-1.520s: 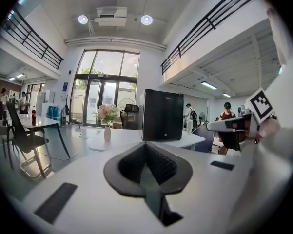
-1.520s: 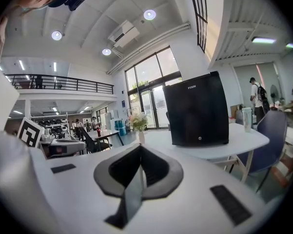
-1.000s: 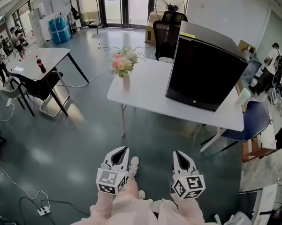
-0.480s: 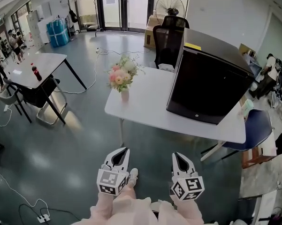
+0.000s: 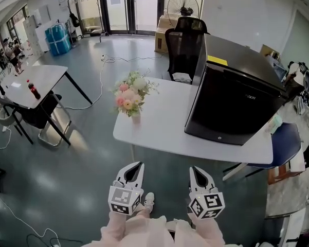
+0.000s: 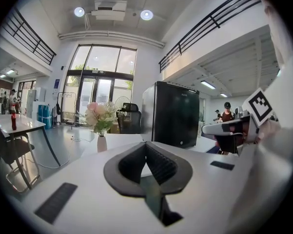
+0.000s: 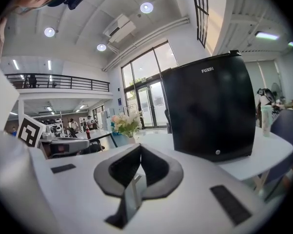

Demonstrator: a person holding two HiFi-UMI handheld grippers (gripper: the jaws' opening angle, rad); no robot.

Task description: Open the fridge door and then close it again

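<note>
A small black fridge (image 5: 231, 99) (image 6: 171, 113) (image 7: 209, 112) stands on the right part of a white table (image 5: 154, 122), its dark door shut and facing me. My left gripper (image 5: 135, 165) (image 6: 146, 145) and right gripper (image 5: 195, 169) (image 7: 140, 148) are held side by side low in the head view, short of the table's near edge. Both point towards the table. Each has its jaws closed tip to tip with nothing between them.
A vase of pink and white flowers (image 5: 129, 98) stands on the table's left part. A black office chair (image 5: 181, 45) is behind the table, a blue chair (image 5: 277, 140) at its right. Another table with a cola bottle (image 5: 33, 89) stands left. Cables (image 5: 100, 81) lie on the floor.
Both grippers have come nearer to the table together. The fridge and flowers now look larger and closer in the head view. The jaws stayed closed.
</note>
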